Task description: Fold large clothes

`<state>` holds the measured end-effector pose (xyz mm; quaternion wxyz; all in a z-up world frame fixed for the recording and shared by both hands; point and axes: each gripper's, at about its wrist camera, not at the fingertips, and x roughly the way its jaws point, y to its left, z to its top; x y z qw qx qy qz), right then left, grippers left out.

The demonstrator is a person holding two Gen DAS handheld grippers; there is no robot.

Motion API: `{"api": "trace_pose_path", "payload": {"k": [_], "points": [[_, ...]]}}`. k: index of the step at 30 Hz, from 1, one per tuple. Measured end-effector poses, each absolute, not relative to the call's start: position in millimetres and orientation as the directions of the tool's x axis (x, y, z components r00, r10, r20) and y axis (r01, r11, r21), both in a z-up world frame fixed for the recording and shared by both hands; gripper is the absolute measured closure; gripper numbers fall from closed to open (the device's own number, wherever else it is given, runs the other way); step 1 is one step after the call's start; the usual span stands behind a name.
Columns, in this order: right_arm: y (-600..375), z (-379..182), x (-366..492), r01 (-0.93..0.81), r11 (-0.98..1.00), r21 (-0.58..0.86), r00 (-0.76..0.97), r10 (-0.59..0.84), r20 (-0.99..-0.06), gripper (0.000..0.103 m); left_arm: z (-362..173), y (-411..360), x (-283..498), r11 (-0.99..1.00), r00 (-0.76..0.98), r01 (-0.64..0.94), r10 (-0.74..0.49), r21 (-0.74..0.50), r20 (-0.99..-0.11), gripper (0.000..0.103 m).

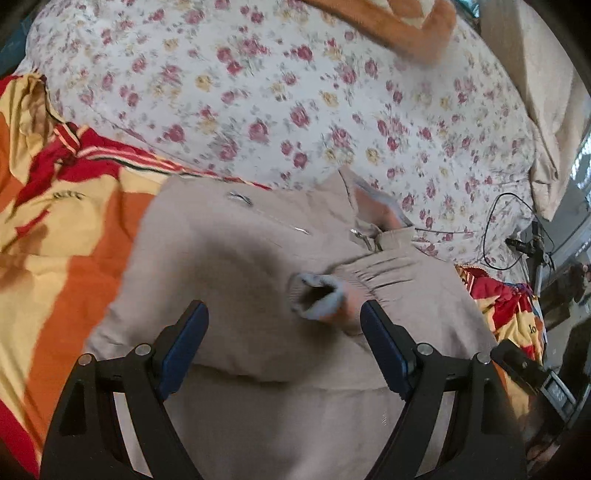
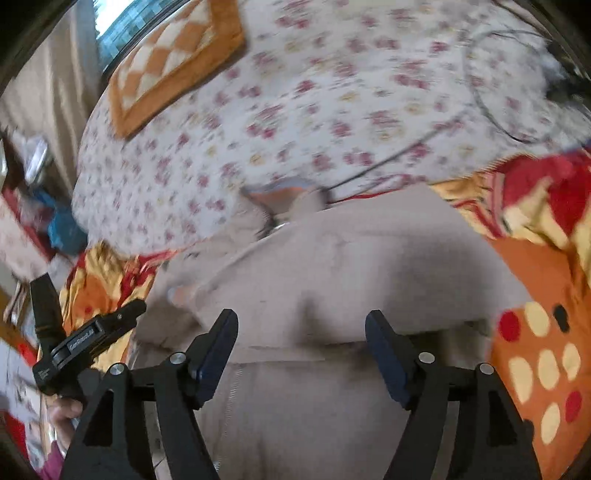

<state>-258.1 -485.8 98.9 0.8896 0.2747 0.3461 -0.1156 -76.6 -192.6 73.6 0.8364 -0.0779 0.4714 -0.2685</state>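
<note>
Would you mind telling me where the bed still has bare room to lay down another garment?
The widest free patch is the floral sheet, between the beige jacket and the orange checked cushion. It is crowded on its cable side, and the rumpled orange blanket flanks the jacket on both sides.

Both views are smeared by motion. In the right wrist view the floral sheet (image 2: 332, 110) is blurred so far that its flowers run into streaks, and the clutter at the left edge (image 2: 29, 192) cannot be made out. The beige jacket (image 2: 351, 266) runs off the bottom of the frame behind the right gripper (image 2: 301, 354). In the left wrist view the orange checked cushion (image 1: 399, 22) is cut off by the top edge, and the small print on the patterned blanket (image 1: 66, 195) at middle left is too small to read. A hand (image 2: 64, 410) at lower left shows only partly.
</note>
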Motion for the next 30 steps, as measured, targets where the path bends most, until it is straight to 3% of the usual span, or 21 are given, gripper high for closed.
{"api": "trace_pose_path", "payload": {"k": [6, 7, 8, 9, 15, 18, 27, 30], "points": [[-510, 100, -271, 0.427, 0.778, 0.461, 0.76, -0.032, -0.649, 0.029, 43, -251, -79, 0.893, 0.331, 0.336, -0.411, -0.301, -0.85, 0.018], [-512, 101, -274, 0.437, 0.776, 0.454, 0.759, -0.048, -0.649, 0.028, 42, -258, -80, 0.894, 0.322, 0.345, -0.399, -0.286, -0.858, 0.027], [-515, 102, -276, 0.446, 0.77, 0.455, 0.76, -0.058, -0.647, 0.028, 46, -261, -83, 0.881, 0.329, 0.364, -0.425, -0.302, -0.843, 0.045], [-518, 103, -278, 0.452, 0.762, 0.463, 0.765, -0.063, -0.641, 0.028, 52, -262, -85, 0.868, 0.335, 0.38, -0.45, -0.318, -0.828, 0.087], [-547, 117, -304, 0.534, 0.688, 0.491, 0.781, -0.18, -0.598, 0.024, 124, -233, -89, 0.818, 0.431, 0.483, -0.534, -0.314, -0.727, 0.088], [-557, 114, -308, 0.575, 0.663, 0.48, 0.76, -0.215, -0.613, 0.023, 144, -199, -79, 0.841, 0.497, 0.468, -0.504, -0.272, -0.706, 0.088], [-546, 91, -270, 0.583, 0.737, 0.342, 0.668, -0.195, -0.718, 0.023, 68, -141, -34, 0.923, 0.473, 0.286, -0.371, -0.258, -0.799, 0.088], [-540, 76, -254, 0.57, 0.78, 0.26, 0.62, -0.2, -0.759, 0.024, 50, -142, -32, 0.912, 0.441, 0.289, -0.396, -0.291, -0.805, 0.086]]}}
